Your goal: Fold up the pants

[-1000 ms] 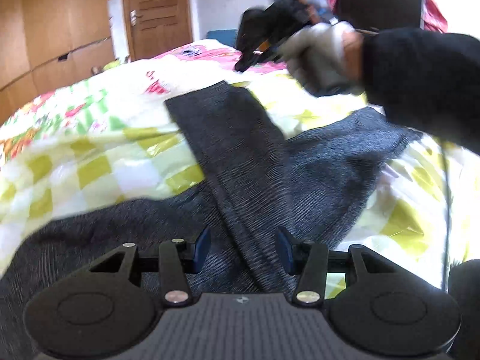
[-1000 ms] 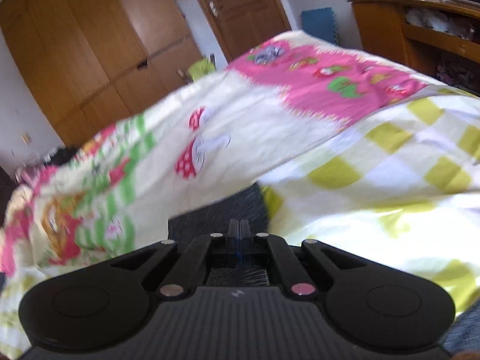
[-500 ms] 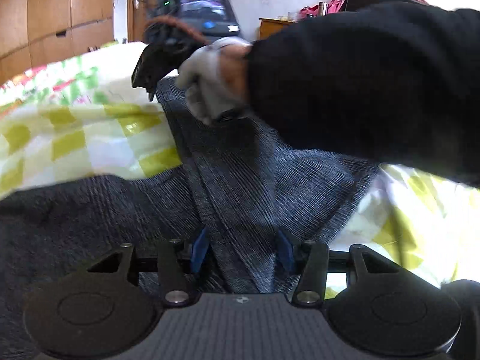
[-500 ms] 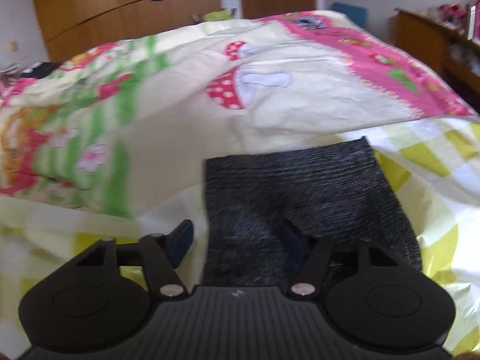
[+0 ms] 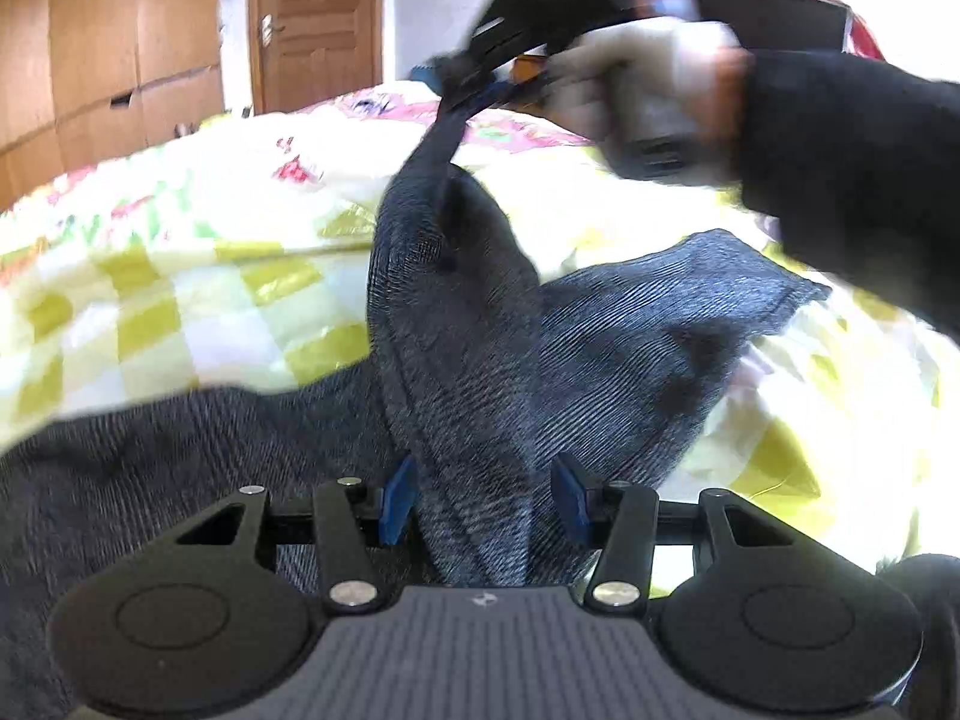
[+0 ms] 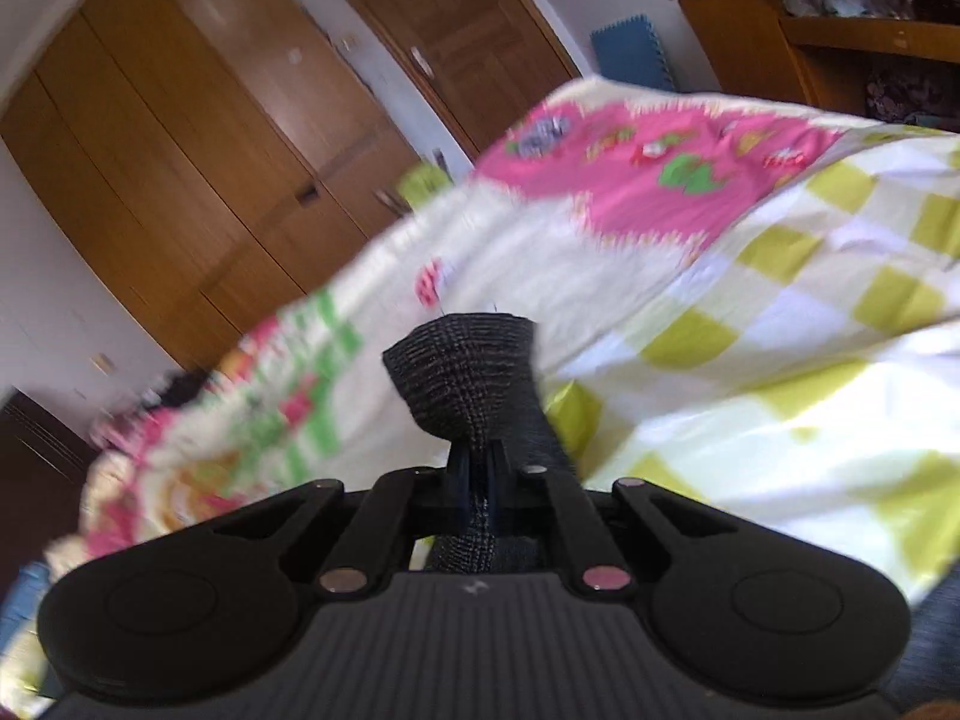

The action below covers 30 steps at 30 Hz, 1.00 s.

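Dark grey knit pants (image 5: 468, 360) lie spread on the bed. One leg runs away from me between the blue pads of my left gripper (image 5: 485, 501), which stands open low over the cloth. My right gripper (image 6: 478, 480) is shut on the end of that leg (image 6: 468, 372), whose cuff sticks up past the fingertips. In the left wrist view the right gripper (image 5: 474, 81) is blurred and holds the leg end lifted off the bed, so the leg rises in a steep fold. The other leg (image 5: 690, 312) lies flat to the right.
A gloved hand (image 5: 648, 102) and a black sleeve (image 5: 840, 180) cross the upper right. The quilt (image 5: 180, 276) is checked yellow and white, with pink patches farther back (image 6: 660, 168). Wooden wardrobes (image 6: 210, 138), a door (image 5: 318, 30) and a wooden shelf unit (image 6: 840, 42) stand behind the bed.
The right gripper opened over the flat leg end, closed on it and lifted it off the bed. The left gripper stayed where it was, still open.
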Each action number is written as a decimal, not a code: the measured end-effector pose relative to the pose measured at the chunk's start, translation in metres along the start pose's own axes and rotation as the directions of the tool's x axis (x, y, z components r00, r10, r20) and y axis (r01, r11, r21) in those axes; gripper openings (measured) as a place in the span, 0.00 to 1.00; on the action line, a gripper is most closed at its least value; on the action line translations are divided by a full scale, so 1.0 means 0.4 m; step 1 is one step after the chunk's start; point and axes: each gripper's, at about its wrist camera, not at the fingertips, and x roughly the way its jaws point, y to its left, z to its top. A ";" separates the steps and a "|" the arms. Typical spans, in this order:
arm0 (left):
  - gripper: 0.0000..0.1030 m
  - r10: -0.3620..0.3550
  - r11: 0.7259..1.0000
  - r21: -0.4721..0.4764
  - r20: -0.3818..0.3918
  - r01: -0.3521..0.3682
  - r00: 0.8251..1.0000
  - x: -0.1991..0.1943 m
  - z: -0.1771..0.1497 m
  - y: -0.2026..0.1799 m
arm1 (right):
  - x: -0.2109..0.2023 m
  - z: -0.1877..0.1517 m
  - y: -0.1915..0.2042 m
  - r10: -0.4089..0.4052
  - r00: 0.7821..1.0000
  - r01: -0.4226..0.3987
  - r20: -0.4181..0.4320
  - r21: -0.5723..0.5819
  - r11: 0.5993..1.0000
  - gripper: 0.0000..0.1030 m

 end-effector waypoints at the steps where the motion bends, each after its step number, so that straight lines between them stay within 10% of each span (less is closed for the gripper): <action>1: 0.60 0.003 1.000 0.019 0.005 -0.003 1.000 -0.005 0.006 -0.012 | -0.074 0.005 -0.031 0.024 0.999 -0.025 0.026 0.026 0.999 0.05; 9: 0.60 0.033 0.982 0.184 -0.009 -0.031 0.999 -0.023 0.015 -0.104 | -0.491 -0.104 -0.395 -0.061 0.988 0.018 0.143 0.286 0.958 0.06; 18: 0.60 0.086 0.938 0.342 -0.089 -0.051 0.992 0.011 0.014 -0.198 | -0.431 -0.185 -0.595 0.009 0.997 -0.048 0.078 0.508 0.860 0.21; 26: 0.60 0.078 0.933 0.356 -0.071 -0.047 0.994 0.004 0.034 -0.220 | -0.410 -0.132 -0.557 0.013 0.999 0.007 -0.042 0.435 0.900 0.44; 30: 0.60 0.066 0.937 0.347 -0.064 -0.039 0.996 0.007 0.029 -0.213 | -0.355 -0.093 -0.490 -0.145 0.981 0.180 -0.133 0.320 0.930 0.63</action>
